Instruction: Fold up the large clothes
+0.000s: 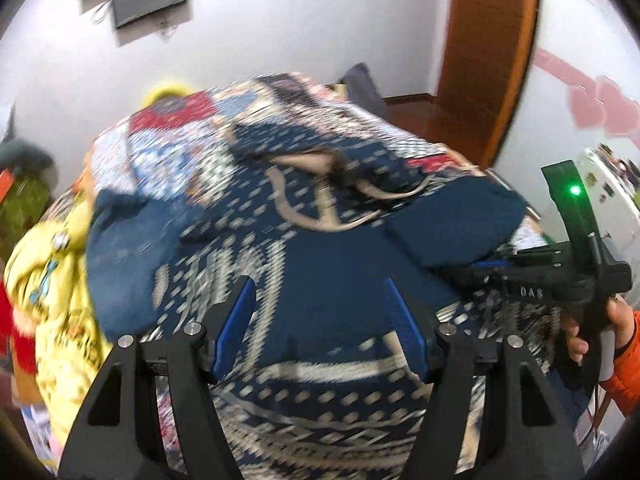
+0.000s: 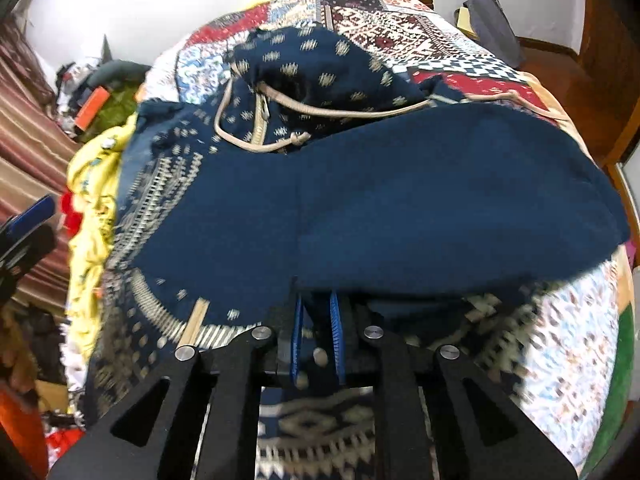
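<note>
A large navy garment with cream woven patterns and beige drawstrings (image 1: pixel 320 240) (image 2: pixel 360 208) lies spread on a patchwork quilt. My left gripper (image 1: pixel 320 292) is open and empty, its blue pads apart just above the cloth. My right gripper (image 2: pixel 316 304) is shut on the folded-over plain navy edge of the garment and holds that flap lifted over the patterned part. The right gripper also shows in the left wrist view (image 1: pixel 532 276), at the right, with a hand in an orange sleeve on it.
The patchwork quilt (image 2: pixel 420 28) covers the bed. A yellow garment (image 1: pixel 52 288) (image 2: pixel 92 200) lies bunched at the left. A wooden door frame (image 1: pixel 492 52) stands at the right. Clutter lies by striped cloth (image 2: pixel 28 128) at the left.
</note>
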Available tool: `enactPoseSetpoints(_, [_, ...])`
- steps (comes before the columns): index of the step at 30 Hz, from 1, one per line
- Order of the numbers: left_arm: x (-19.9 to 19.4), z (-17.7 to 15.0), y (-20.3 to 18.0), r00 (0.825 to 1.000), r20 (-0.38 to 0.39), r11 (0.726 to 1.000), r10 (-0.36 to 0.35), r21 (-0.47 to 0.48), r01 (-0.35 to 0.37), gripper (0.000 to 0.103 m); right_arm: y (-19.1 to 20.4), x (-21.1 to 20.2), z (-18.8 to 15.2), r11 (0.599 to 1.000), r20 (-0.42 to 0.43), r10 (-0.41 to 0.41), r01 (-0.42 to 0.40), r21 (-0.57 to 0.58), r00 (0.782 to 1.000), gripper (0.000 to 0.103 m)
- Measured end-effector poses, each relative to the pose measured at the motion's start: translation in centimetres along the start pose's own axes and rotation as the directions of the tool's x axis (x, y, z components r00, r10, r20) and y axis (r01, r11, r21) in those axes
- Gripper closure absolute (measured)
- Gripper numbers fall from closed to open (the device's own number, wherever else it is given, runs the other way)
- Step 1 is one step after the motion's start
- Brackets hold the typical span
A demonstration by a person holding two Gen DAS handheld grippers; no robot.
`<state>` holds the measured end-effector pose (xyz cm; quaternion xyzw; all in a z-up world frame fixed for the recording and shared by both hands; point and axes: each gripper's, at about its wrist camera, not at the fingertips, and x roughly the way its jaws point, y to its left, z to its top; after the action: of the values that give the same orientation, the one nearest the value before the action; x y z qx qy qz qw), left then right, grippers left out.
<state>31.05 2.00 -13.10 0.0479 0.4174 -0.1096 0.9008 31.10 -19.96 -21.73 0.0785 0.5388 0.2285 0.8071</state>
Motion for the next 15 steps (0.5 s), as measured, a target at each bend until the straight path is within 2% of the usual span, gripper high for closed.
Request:
enactPoseSetpoints(2, [0.4,1.5,-1.8,0.999,0.005,0.999,-0.045,0.026,0.045,0.037,-0.8,-1.9,-0.5,1.000,0.043,-0.001,0.001,0.011,0.999,0.069])
enactPoseSetpoints(4, [1.0,2.9,-3.7,0.996,0.001,0.994,-0.094,0.051,0.094,0.037,-2.0,-4.1,-0.9,0.999,0.112,-0.023,0.019,0.031,0.993,0.063])
enactPoseSetpoints(9, [3.2,5.8,-9.1,0.985,-0.027,0.976,-0.168,0.138,0.170,0.037,-6.3,-9.5,-1.9,0.981,0.227,-0.176,0.151,0.120,0.958,0.063])
enactPoseSetpoints(15, [7.3,7.5,-16.0,0.965,-0.113,0.937,-0.235,0.238,0.256,0.037,-10.0,-12.5,-2.7,0.928,0.259,-0.364,0.322,0.189,0.895,0.063])
